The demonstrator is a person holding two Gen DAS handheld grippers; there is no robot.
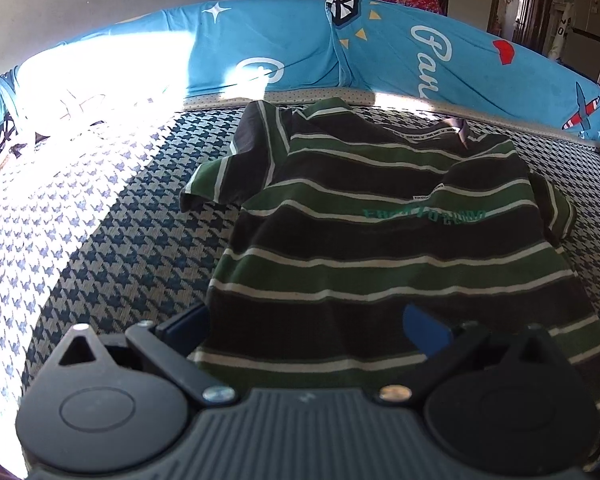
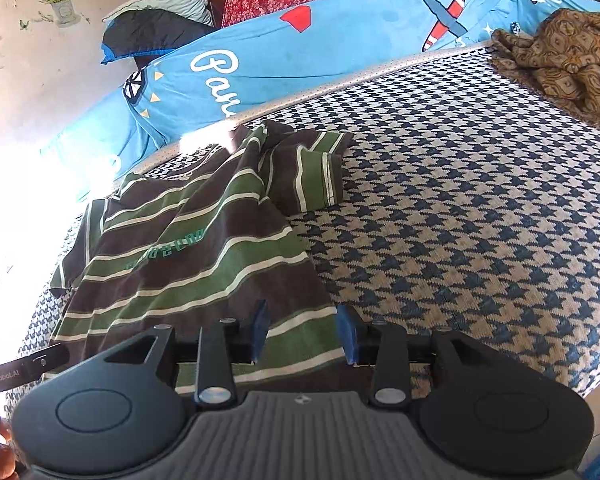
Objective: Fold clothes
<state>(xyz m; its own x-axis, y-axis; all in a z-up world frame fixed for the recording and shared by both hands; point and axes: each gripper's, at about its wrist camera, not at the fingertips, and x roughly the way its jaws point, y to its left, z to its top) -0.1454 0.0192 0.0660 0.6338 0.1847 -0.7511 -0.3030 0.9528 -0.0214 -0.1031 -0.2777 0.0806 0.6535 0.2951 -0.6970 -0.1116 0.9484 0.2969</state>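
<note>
The left gripper (image 1: 304, 320) has its jaws wide apart over the near hem of the striped shirt (image 1: 364, 240); the blue fingers (image 1: 426, 330) press on no cloth. The right gripper (image 2: 304, 332) stands partly open, with the shirt's near corner between its pads (image 2: 260, 326) but not pinched. The shirt lies spread on the houndstooth bed cover (image 2: 460, 220), its collar toward the far edge, one sleeve folded inward. Behind it runs a blue cushion (image 1: 380, 48). A brown patterned cloth (image 2: 568, 56) lies crumpled at the far right corner.
</note>
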